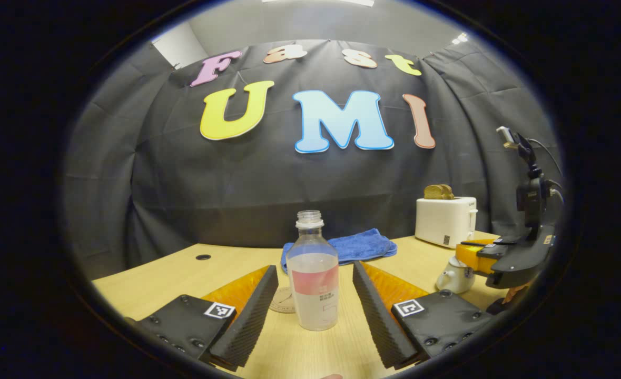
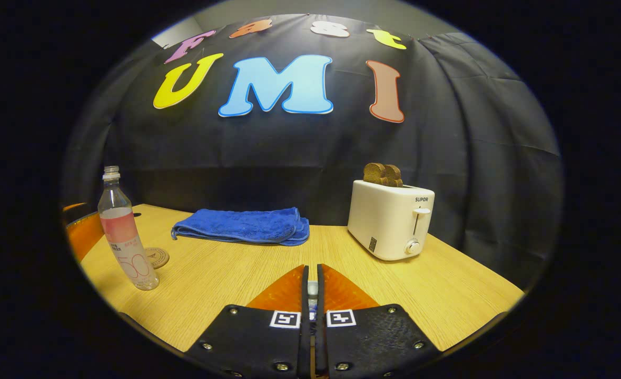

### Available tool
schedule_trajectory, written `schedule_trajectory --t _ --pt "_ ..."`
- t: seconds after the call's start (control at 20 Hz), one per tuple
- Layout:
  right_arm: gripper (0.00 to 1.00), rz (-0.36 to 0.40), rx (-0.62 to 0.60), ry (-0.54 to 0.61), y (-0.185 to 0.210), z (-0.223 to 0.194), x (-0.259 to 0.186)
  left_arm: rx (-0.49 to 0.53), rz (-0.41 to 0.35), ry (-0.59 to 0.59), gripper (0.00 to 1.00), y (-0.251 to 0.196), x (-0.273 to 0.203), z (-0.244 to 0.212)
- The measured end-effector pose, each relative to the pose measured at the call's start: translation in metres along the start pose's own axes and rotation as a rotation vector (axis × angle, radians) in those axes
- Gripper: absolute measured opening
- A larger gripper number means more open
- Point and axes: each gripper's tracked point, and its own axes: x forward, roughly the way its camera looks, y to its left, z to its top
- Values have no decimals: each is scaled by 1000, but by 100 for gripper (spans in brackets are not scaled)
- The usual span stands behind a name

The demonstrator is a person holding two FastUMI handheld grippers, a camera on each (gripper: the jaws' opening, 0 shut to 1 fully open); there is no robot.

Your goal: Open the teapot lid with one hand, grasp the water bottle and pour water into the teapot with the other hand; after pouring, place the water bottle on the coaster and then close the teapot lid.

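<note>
A clear uncapped water bottle (image 1: 314, 284) with a pink label stands upright on the wooden table, between the fingers of my left gripper (image 1: 314, 267). That gripper is open, with a small gap on each side of the bottle. A round coaster (image 1: 283, 302) lies just behind the bottle to its left. In the right gripper view the bottle (image 2: 126, 237) and coaster (image 2: 156, 257) are at far left. The small white teapot (image 1: 453, 278) sits at right, with my right gripper (image 1: 471, 257) down on its top. In its own view, my right gripper (image 2: 312, 267) pinches a small pale piece, the teapot lid's knob (image 2: 313, 290).
A folded blue towel (image 1: 360, 245) lies at the back of the table (image 1: 184, 273). A white toaster (image 1: 445, 221) with bread in its slots stands at the back right. A cable hole (image 1: 203, 257) is at the back left. The black cloth wall closes the far side.
</note>
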Motion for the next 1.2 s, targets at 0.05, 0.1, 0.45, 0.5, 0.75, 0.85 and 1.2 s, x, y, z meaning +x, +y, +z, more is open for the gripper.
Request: schedule_trajectory --t 0.05,0.1,0.45,0.5,0.75,0.85,1.2 --pt "4 1 -6 -2 0 0 0 2 0 3 99 -1 2 -2" --pt "4 5 -9 -5 1 1 -1 3 -1 8 99 -2 5 -5" --pt "4 19 -19 -35 2 9 -7 -10 6 54 99 1 35 -18" --pt "4 19 -23 -45 3 11 -8 -5 6 58 99 1 38 -21" --pt "4 38 -24 -78 7 21 -16 -13 9 79 99 5 60 -29" --pt "4 50 -29 -91 10 25 -22 -22 7 94 99 5 68 -34" --pt "4 88 -27 -95 16 22 -67 -12 13 95 90 5 69 -35"
